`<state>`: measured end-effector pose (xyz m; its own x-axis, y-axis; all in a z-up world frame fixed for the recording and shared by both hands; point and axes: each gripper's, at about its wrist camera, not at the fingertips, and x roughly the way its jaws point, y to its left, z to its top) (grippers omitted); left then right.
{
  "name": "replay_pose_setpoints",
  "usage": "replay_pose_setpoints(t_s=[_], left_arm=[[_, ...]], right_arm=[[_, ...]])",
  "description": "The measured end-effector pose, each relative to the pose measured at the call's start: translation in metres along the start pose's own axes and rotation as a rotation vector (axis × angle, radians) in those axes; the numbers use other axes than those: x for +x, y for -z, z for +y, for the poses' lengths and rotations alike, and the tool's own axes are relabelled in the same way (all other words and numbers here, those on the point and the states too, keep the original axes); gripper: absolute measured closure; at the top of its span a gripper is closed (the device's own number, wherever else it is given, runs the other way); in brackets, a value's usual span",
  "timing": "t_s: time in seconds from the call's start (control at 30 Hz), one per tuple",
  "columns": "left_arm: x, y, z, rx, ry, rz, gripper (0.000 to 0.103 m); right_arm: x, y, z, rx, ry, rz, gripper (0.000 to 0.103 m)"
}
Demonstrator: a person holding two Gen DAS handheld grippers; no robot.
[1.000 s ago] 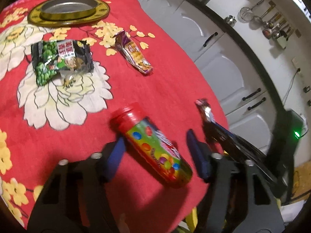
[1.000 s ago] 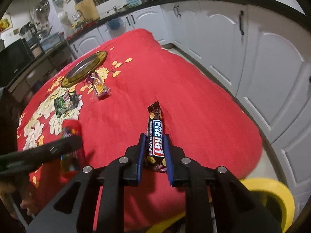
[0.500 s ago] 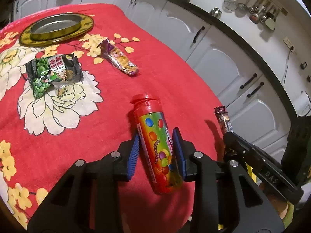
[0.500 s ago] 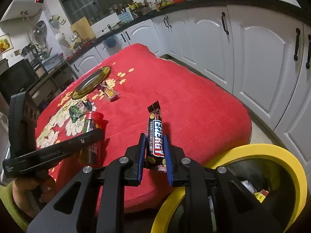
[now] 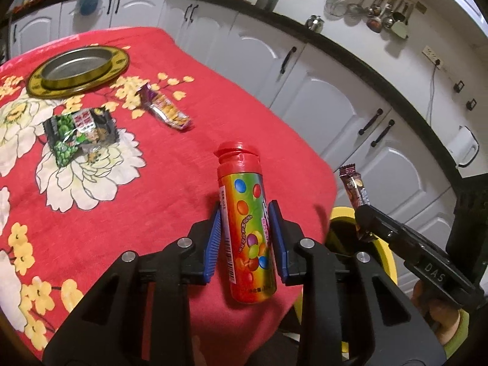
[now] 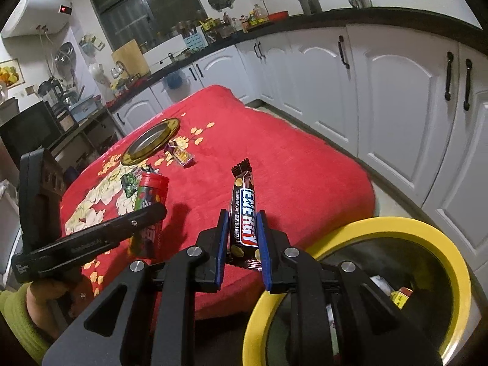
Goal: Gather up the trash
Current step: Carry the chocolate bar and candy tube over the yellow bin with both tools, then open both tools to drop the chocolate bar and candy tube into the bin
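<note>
Since a second ago my left gripper (image 5: 245,238) has closed round the red-capped, candy-printed plastic tube (image 5: 247,228) and lifted it off the red flowered tablecloth (image 5: 91,213); its blue pads are closing the last bit and already press the tube's sides. The tube's long axis runs straight out along the fingers, cap away from me. My right gripper (image 6: 243,238), carried towards the bin over the same second, pinches the dark "ENERGY" chocolate-bar wrapper (image 6: 244,213), which also points forward between the pressed-together pads.

What the next move turns on: the round yellow-rimmed bin (image 6: 427,228) lies just below and to the right of the right gripper, so I judge that hand drops first; from the left gripper it sits further right, past the table edge. Inside the bin I make out a small yellow-and-red box (image 6: 401,294) and little else.

Further out on the cloth lie a green pea-snack packet (image 5: 79,134), a purple snack sachet (image 5: 164,109), then an empty gold-rimmed metal tray (image 5: 120,64).
</note>
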<state>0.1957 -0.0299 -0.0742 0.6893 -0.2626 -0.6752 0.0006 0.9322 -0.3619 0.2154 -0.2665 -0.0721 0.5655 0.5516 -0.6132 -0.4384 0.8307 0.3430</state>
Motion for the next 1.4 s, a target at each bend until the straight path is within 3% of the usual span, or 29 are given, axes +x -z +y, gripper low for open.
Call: replay_pose_setpoints(t_s=[0.47, 0.87, 1.4], left_arm=[[-0.014, 0.008, -0.06, 0.118, 0.099, -0.012, 0.08], [0.007, 0.035, -0.121, 0.241, 0.193, 0.054, 0.08], [0.034, 0.062, -0.164, 0.357, 0.234, 0.132, 0.08]], right_arm=[[-0.055, 0.008, -0.026, 0.042, 0.085, -0.075, 0.085], [-0.088, 0.043, -0.081, 0.141, 0.173, -0.052, 0.085], [-0.105, 0.062, -0.115, 0.207, 0.191, -0.05, 0.083]])
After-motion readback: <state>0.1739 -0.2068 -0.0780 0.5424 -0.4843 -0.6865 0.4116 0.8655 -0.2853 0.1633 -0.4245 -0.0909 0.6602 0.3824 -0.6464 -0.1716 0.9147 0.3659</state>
